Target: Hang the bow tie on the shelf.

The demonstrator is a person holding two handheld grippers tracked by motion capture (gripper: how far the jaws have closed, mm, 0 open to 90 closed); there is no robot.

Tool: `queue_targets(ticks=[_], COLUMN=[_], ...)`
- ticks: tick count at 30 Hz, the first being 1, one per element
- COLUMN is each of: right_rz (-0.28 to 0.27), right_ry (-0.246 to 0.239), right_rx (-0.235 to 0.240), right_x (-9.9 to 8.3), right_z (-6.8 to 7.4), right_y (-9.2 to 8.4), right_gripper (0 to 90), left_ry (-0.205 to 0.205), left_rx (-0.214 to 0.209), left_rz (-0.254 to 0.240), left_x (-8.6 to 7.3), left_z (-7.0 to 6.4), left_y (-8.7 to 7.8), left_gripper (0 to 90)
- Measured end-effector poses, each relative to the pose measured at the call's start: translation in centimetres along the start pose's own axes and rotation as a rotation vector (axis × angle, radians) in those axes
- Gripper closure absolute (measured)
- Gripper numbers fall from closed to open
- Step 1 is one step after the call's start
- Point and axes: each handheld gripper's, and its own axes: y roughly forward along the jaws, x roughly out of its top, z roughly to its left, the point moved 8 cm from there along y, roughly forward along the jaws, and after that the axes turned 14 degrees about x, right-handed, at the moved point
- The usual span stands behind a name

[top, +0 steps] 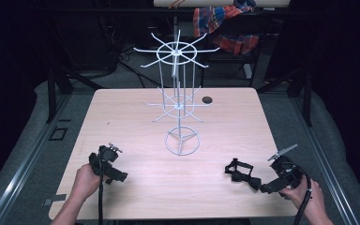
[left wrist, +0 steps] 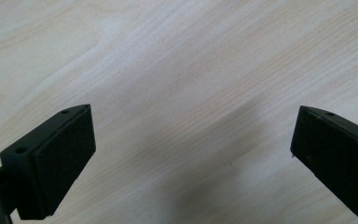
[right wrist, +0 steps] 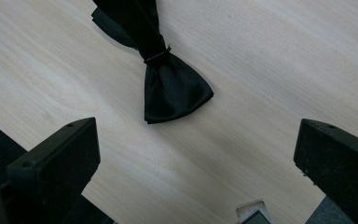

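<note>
At lower right of the high view, our right tongs point(top: 265, 188) gape wide, empty, just beside the black bow tie point(top: 242, 173) lying on the surface point(top: 136, 117); at lower left, our left tongs point(top: 120, 176) gape wide too, empty.

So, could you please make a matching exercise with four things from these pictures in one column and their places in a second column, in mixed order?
Things:
1. bow tie
2. wire rack
3. left gripper
4. checked cloth

Places:
A. middle of the table
B. beyond the far edge of the table
C. near right part of the table, just ahead of the right gripper
D. near left part of the table, jaws open

Pairs: 1-C, 2-A, 3-D, 4-B
</note>
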Motion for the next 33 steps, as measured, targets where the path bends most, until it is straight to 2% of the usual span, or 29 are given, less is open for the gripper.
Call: queue_targets(ticks=[3,4,7,8,9,11,16,17,20,23,25,27,28,31,32,33], right_rz=[-0.002,-0.004,-0.012,0.016,0.022,0.016,-0.019,-0.005,-0.028,-0.051,-0.048,-0.077,-0.068,-0.090,-0.073,-0.073], right_ry=[-0.005,-0.004,0.001,-0.010,-0.003,-0.021,-0.024,-0.026,-0.023,-0.039,-0.043,-0.057,-0.061,-0.078,-0.084,-0.084], right_rx=[-0.016,0.000,0.004,-0.002,0.000,0.001,0.015,-0.001,0.002,-0.002,-0.011,0.002,0.003,0.006,-0.018,-0.018], right_x=[0.1,0.1,0.2,0.1,0.1,0.2,0.7,0.7,0.8,1.1,1.1,1.4,1.4,1.6,1.6,1.6], right_z=[0.0,0.2,0.2,0.1,0.2,0.2,0.8,0.7,0.9,0.9,0.8,1.2,1.3,1.6,1.5,1.5], right_y=[0.0,0.1,0.2,0.1,0.0,0.0,0.0,-0.1,-0.2,-0.4,-0.5,-0.6,-0.7,-0.8,-1.0,-1.0], right_gripper=[0.5,0.6,0.7,0.7,0.8,0.8,1.8,1.9,2.2,2.5,2.5,3.1,3.4,4.6,4.8,4.8], left_ry=[-0.003,-0.006,-0.007,-0.007,-0.007,-0.009,-0.003,-0.003,0.002,-0.004,-0.005,-0.002,0.001,0.005,0.004,0.004], left_rx=[0.001,0.002,0.004,0.009,0.009,0.006,-0.008,-0.008,-0.006,-0.007,-0.007,-0.006,-0.005,-0.003,-0.005,-0.005], left_rz=[0.003,0.003,0.003,0.003,0.003,0.005,0.022,0.018,0.014,0.017,0.018,0.016,0.020,0.018,0.020,0.020], left_x=[-0.2,-0.1,0.0,0.0,0.0,-0.1,-0.3,-0.2,-0.1,-0.1,-0.1,-0.1,0.0,0.0,0.0,0.0], left_z=[0.3,0.4,0.6,0.7,0.7,0.7,0.5,0.5,0.4,0.5,0.5,0.5,0.5,0.4,0.4,0.4], left_y=[0.1,0.1,0.2,0.3,0.3,0.3,0.3,0.3,0.3,0.3,0.4,0.4,0.4,0.5,0.5,0.5], left_gripper=[0.0,0.0,0.0,0.0,0.0,0.0,0.0,0.0,0.0,0.0,0.0,0.0,0.0,0.0,0.0,0.0])
